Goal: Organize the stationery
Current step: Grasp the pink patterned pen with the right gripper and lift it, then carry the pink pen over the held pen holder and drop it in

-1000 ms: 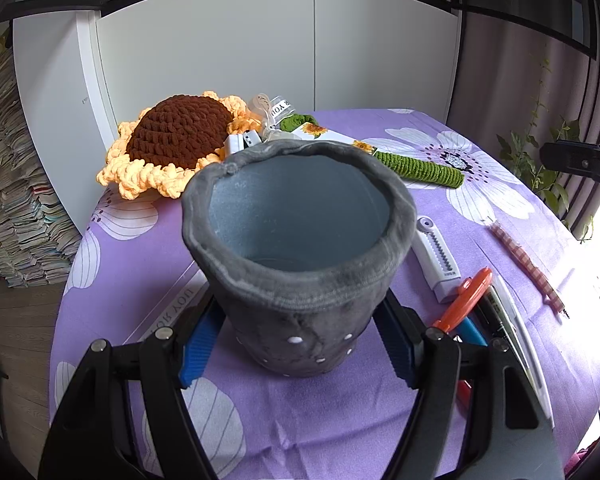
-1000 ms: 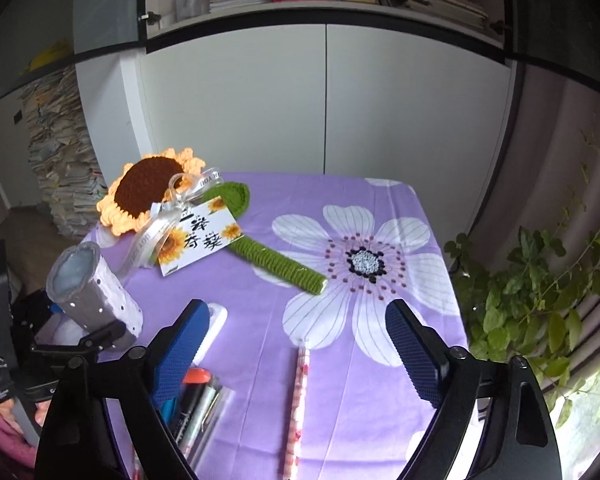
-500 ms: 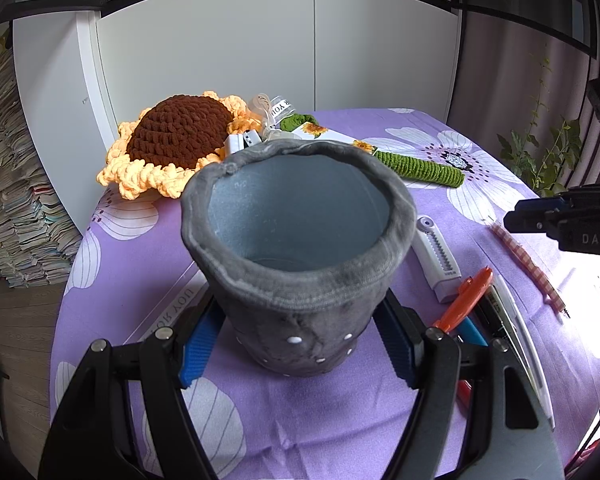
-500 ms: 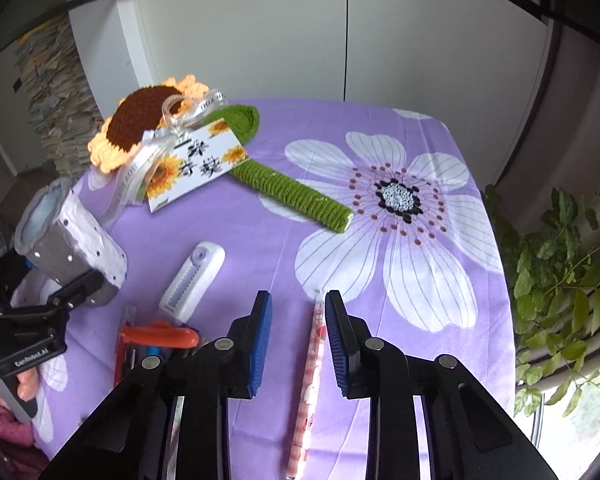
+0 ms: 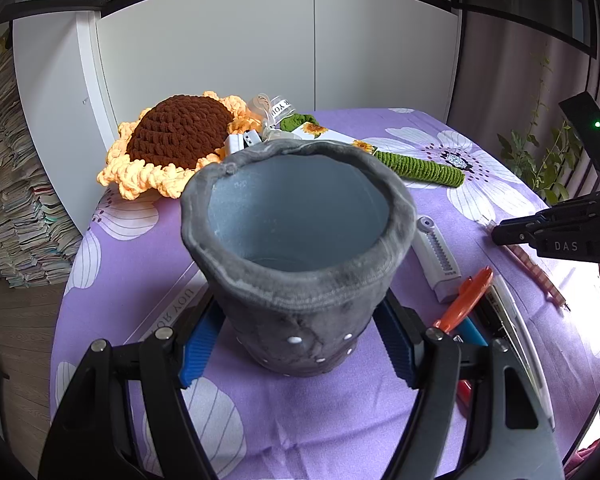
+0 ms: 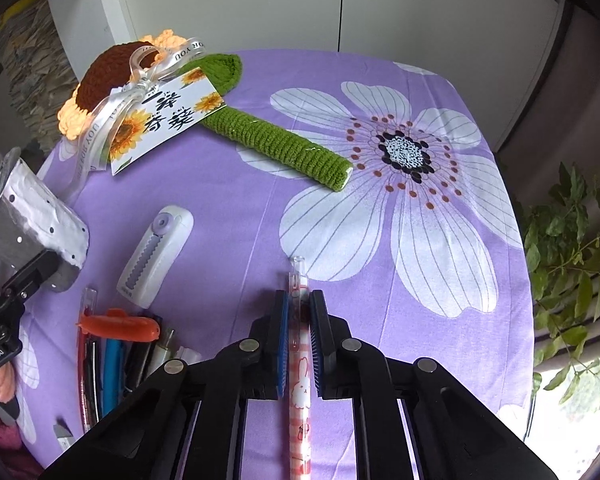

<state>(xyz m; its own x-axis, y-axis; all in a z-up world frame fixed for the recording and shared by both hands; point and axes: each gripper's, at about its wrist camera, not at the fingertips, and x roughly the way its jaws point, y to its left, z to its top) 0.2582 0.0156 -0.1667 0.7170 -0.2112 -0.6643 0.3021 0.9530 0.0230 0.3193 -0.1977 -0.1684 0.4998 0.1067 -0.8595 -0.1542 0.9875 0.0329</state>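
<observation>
- the left gripper (image 5: 300, 344) is clamped on the grey felt pot (image 5: 298, 248), which stands on the purple tablecloth (image 6: 380, 240) and looks empty, so nothing is sorted yet.
- beside it the white cutter (image 6: 156, 256) and the heap of pens (image 6: 120, 344) lie untouched; their lower ends are hidden.
- the right gripper (image 6: 299, 340) has just been closing, and its pads now press on the pink pencil (image 6: 299, 380), which probably lies on the cloth, not yet lifted.
</observation>
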